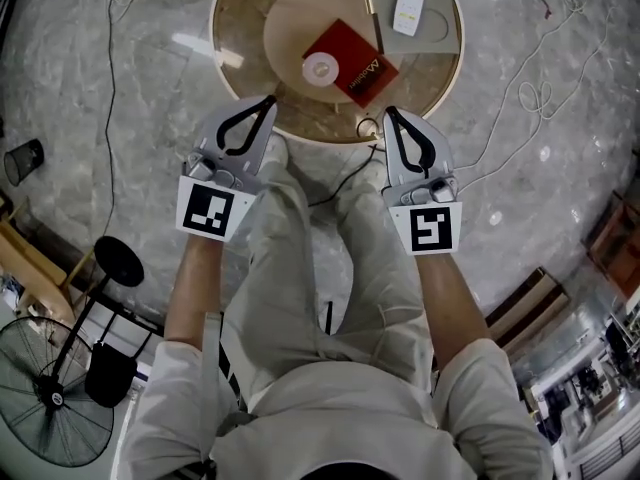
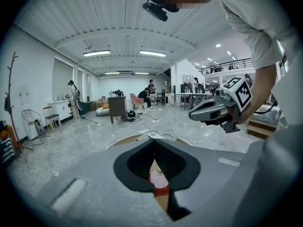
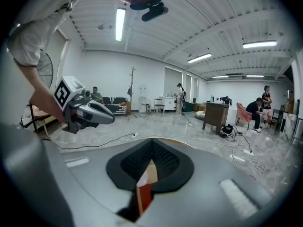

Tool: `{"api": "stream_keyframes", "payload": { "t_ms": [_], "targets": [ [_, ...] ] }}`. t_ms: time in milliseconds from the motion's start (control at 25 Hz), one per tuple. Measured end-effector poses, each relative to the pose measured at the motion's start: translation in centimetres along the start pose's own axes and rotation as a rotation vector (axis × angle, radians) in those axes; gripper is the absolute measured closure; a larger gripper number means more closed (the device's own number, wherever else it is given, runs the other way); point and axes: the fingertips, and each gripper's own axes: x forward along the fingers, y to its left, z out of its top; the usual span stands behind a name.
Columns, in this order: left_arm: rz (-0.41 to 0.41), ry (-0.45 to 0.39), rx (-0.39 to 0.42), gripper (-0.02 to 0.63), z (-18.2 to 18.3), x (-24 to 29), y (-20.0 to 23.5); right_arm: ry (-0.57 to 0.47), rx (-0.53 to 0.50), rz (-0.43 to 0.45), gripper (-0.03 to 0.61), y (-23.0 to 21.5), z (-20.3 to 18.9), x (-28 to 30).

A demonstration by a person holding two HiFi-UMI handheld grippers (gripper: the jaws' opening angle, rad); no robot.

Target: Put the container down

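- Head view: container (image 1: 320,68) sits on a red box (image 1: 352,60) on the round surface (image 1: 245,18) (upper centre).
- Clenched on nothing: left hand-held gripper (image 1: 268,100), right hand-held gripper (image 1: 390,113).

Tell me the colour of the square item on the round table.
The square item is red, clearest in the head view.

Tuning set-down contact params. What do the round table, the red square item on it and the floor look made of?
Round tan table: probably wood or veneer, satin; grain-like tone, soft glare. Flat red square item: card or plastic, can't tell; even colour. Grey floor: polished marble or marble-look tile; pale veining, light reflections.
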Motion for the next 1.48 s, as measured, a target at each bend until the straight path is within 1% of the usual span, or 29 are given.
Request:
{"api": "stream_keyframes", "payload": {
  "t_ms": [200, 480, 680, 920, 1200, 1480],
  "targets": [
    [-0.015, 0.005, 0.001, 0.609, 1.1, -1.5, 0.1, -0.002, 0.004, -0.015, 0.574, 0.4, 1.7, -0.8],
    [-0.019, 0.014, -0.006, 0.607, 2.0, -2.8, 0.3, 0.019, 0.006, -0.024, 0.574, 1.0, 2.7, -2.1],
    [-0.020, 0.011, -0.009, 0.607, 2.2, -2.9, 0.5, 0.034, 0.006, -0.033, 0.574, 1.1, 2.7, -2.4],
    [-0.023, -0.004, 0.002, 0.607, 2.6, -3.1, 0.5, 0.019, 0.004, -0.041, 0.574, 1.5, 3.2, -2.5],
    [-0.020, 0.003, 0.003, 0.607, 2.3, -3.6, 0.6, 0.019, -0.002, -0.042, 0.574, 1.7, 3.4, -2.5],
    [-0.015, 0.004, 0.003, 0.607, 2.7, -3.5, 0.8, 0.025, -0.017, -0.046, 0.574, 1.2, 3.7, -2.5]
  ]
}}
